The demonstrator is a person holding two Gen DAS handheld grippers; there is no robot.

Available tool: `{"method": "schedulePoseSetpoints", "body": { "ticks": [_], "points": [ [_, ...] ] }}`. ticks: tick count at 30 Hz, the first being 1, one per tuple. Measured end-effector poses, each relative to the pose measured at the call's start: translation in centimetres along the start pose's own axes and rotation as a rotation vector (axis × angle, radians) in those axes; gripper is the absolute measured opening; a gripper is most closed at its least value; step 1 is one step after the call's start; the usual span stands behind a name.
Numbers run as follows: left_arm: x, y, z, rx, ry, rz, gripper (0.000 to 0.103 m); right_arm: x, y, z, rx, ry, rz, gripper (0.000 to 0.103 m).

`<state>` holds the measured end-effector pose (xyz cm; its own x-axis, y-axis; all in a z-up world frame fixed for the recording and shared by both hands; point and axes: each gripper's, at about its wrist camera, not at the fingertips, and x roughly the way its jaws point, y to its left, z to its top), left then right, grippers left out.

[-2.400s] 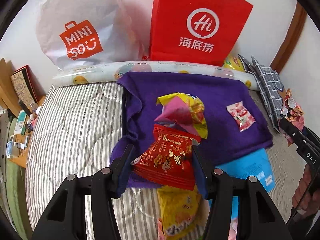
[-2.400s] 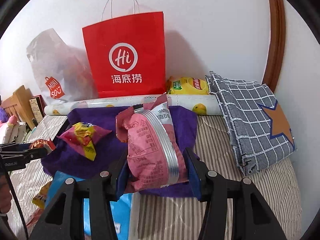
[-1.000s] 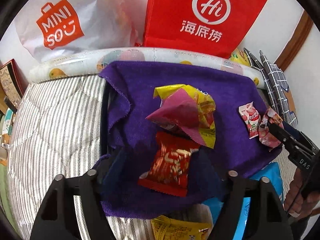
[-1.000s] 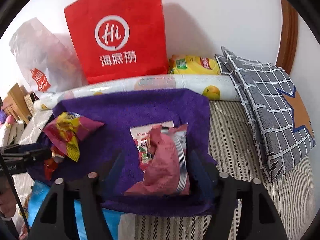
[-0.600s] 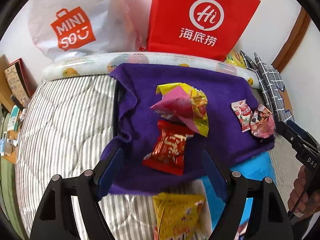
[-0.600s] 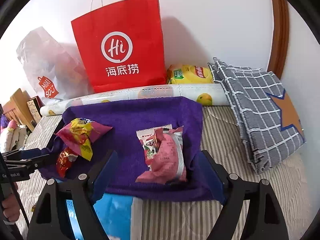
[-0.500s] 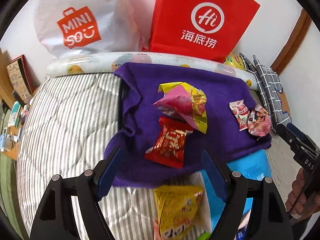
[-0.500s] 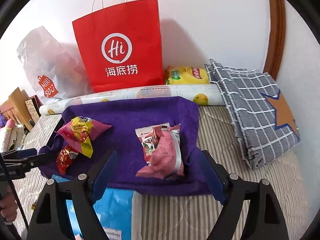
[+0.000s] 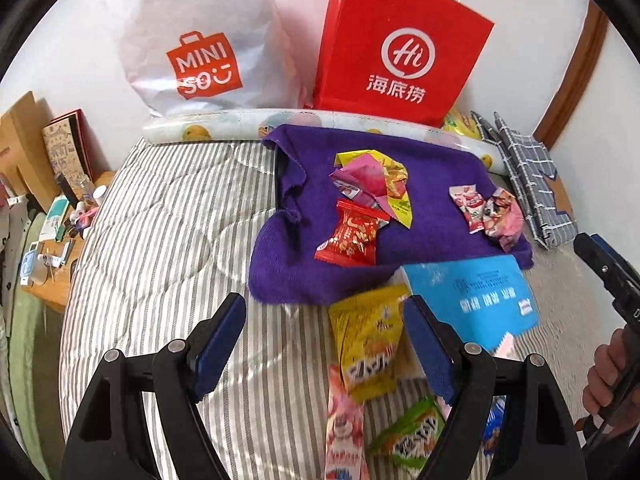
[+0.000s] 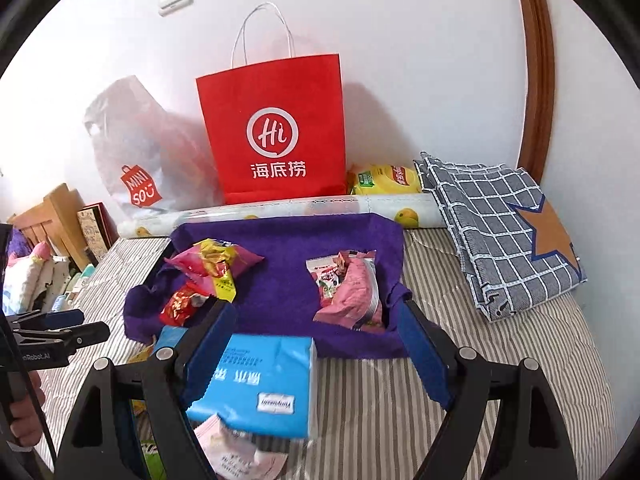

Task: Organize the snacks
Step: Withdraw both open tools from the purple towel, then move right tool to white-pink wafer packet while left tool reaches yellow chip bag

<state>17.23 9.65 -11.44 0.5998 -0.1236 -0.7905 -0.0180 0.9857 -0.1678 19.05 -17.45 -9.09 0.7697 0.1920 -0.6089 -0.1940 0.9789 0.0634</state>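
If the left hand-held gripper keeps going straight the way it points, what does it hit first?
Most likely the yellow snack packet on the striped bedding, which lies between the open left hand-held gripper fingers; the purple towel lies beyond. Depth is uncertain through the fisheye.

I saw a red paper bag (image 10: 276,136) standing upright against the wall beside a white plastic shopping bag (image 9: 200,40). A folded checked cloth (image 10: 500,232) lay at the bed's right corner on the striped mattress (image 9: 160,248). A cluttered wooden side table (image 9: 52,256) stood left of the bed.
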Motion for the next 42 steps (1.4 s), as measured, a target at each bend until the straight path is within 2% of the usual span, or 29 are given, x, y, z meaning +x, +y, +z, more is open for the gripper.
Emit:
{"method": "schedulePoseSetpoints", "body": {
  "ticks": [3, 12, 21, 30, 34, 42],
  "points": [
    [-0.9, 0.2, -1.0, -0.004, -0.012, -0.026, 0.081, -1.0, 0.2, -1.1, 0.004, -0.008, 0.011, 0.082],
    [-1.9, 0.6, -3.5, -0.02, -0.004, -0.046, 0.081, -1.4, 1.1, -4.8, -0.026, 0.092, 0.039, 0.082],
    [-2.4, 1.2, -5.3, -0.03, 0.003, -0.051, 0.081, 0.1, 2.1, -8.8, -0.009, 0.219, 0.082, 0.082],
    [-2.7, 1.5, -5.8, -0.023, 0.006, -0.054, 0.081, 1.6, 3.8, -10.5, -0.083, 0.284, 0.048, 0.082],
    [-2.7, 1.8, -6.0, -0.02, 0.007, -0.047, 0.081, 2.5, 3.6, -11.0, -0.069, 0.325, 0.049, 0.082],
    [-2.3, 2.0, -6.1, -0.024, 0.02, -0.054, 0.081, 3.2, 4.1, -12.1, -0.102, 0.343, 0.033, 0.082]
  ]
}}
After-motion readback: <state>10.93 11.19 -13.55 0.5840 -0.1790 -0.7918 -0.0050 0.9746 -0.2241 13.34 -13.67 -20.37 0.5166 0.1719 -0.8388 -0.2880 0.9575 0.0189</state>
